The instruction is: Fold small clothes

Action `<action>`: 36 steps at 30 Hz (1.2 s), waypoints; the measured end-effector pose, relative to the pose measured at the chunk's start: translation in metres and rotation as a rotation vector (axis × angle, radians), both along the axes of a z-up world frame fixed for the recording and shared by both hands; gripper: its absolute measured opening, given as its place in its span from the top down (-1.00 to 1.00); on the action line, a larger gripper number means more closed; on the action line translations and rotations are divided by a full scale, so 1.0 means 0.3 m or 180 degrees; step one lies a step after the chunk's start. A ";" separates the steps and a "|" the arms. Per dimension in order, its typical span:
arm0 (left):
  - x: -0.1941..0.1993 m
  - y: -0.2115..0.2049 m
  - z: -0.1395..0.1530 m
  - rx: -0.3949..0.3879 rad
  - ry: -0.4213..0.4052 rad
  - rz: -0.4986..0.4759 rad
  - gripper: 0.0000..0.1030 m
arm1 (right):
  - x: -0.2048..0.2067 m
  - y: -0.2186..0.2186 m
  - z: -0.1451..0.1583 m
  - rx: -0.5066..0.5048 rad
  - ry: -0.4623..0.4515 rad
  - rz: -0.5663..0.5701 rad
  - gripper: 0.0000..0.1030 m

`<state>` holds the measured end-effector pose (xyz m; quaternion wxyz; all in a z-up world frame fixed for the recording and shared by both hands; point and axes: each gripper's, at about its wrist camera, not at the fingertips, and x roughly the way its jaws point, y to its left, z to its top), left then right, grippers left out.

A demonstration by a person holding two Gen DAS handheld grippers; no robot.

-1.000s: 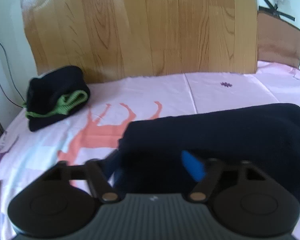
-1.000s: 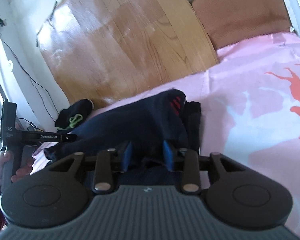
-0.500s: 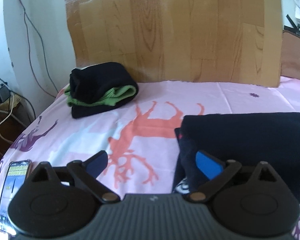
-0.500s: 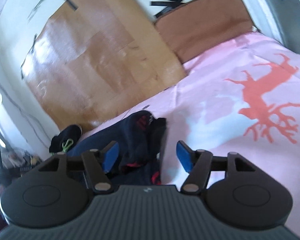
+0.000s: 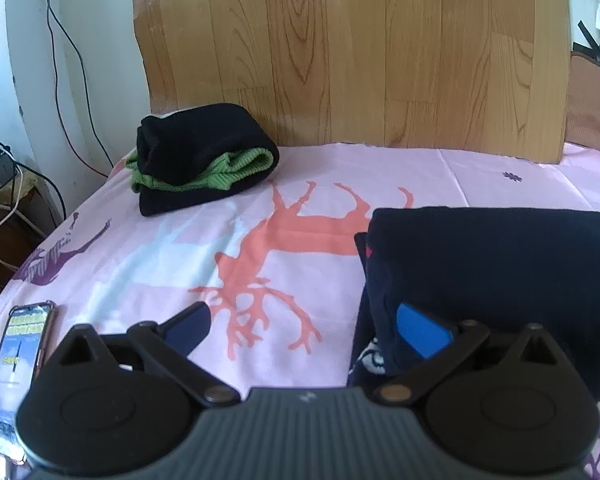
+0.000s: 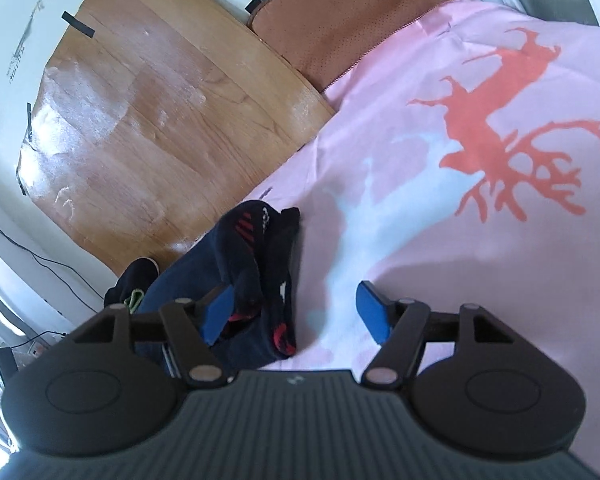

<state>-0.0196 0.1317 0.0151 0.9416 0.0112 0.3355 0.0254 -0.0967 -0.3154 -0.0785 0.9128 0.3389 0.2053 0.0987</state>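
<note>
Only the left wrist view shows the phone (image 5: 18, 364) lying at the near-left edge of the pink deer-print sheet (image 5: 172, 256), just beside the left gripper (image 5: 304, 326), whose fingers are spread wide with nothing between them. Right of it lies the dark navy garment (image 5: 496, 272), folded, its long axis running across the bed. Farther back sits a folded black-and-green bundle (image 5: 204, 164) by the wooden board (image 5: 348, 52). From the right gripper (image 6: 296, 310), likewise spread and empty, the garment (image 6: 256, 256) stretches away toward that board, red-marked cuffs showing.
</note>
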 end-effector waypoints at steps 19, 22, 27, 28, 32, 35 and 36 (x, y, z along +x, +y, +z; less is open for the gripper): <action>0.022 0.020 -0.039 -0.0158 0.0102 -0.0038 -1.00 | -0.007 0.011 -0.004 -0.0077 -0.0101 -0.0018 -0.44; 0.026 0.029 -0.039 -0.0224 0.0130 -0.0053 -1.00 | -0.005 0.008 -0.003 -0.0043 -0.0121 -0.0003 -0.50; 0.037 0.050 -0.035 -0.0385 0.0215 -0.0106 -1.00 | 0.002 0.002 0.003 0.0010 -0.0100 0.0035 -0.57; 0.040 0.057 -0.034 -0.0443 0.0242 -0.0133 -1.00 | 0.004 -0.002 0.005 0.0039 -0.0093 0.0046 -0.59; 0.057 0.100 -0.022 -0.0812 0.0345 -0.0266 -1.00 | 0.023 -0.022 0.017 0.0176 0.0041 0.0138 -0.61; 0.074 0.121 -0.012 -0.1023 0.0379 -0.0299 -1.00 | 0.042 -0.034 0.027 0.0316 0.0143 0.0237 -0.61; 0.081 0.122 -0.009 -0.1060 0.0387 -0.0312 -1.00 | 0.048 -0.034 0.031 0.0343 0.0150 0.0267 -0.61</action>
